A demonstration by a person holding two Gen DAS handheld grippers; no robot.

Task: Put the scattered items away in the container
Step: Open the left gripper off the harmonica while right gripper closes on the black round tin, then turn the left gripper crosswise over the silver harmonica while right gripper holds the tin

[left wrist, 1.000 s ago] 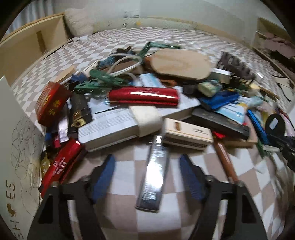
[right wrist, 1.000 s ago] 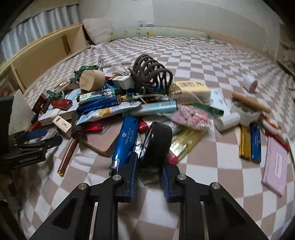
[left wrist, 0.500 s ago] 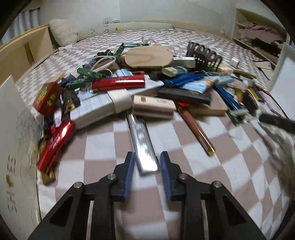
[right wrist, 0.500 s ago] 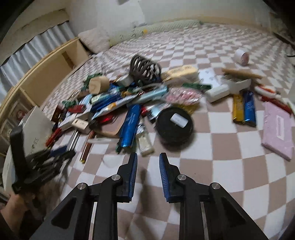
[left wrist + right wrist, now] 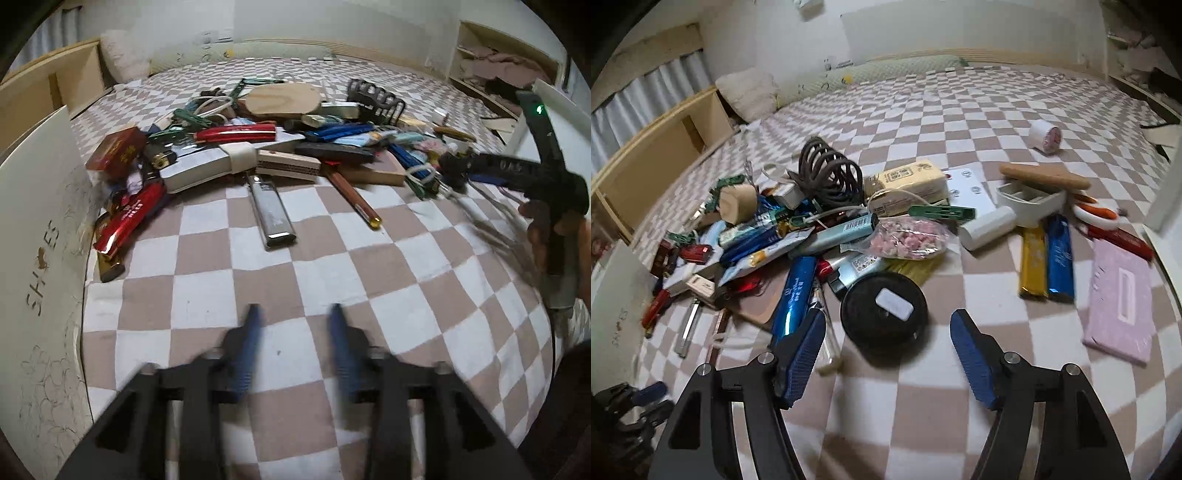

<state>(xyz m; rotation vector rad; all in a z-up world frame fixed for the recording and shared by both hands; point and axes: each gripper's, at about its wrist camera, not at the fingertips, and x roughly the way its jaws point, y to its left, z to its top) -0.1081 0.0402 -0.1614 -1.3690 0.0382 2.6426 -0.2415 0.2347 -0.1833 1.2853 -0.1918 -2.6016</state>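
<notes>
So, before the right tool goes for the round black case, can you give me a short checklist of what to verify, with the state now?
1. Right tool empty: ok, nothing between the blue pads, which are opening.
2. Round black case reachable: ok, it lies flat on the checkered blanket just ahead of the pads.
3. Clear sides: not ok, the blue tube lies close beside its left edge.
4. Left tool empty: ok, opening over bare blanket.
5. Silver harmonica out of the way: ok, it lies on the blanket ahead of the left tool.
6. Container ready: cannot tell; only a white wall marked SHOES shows.
</notes>
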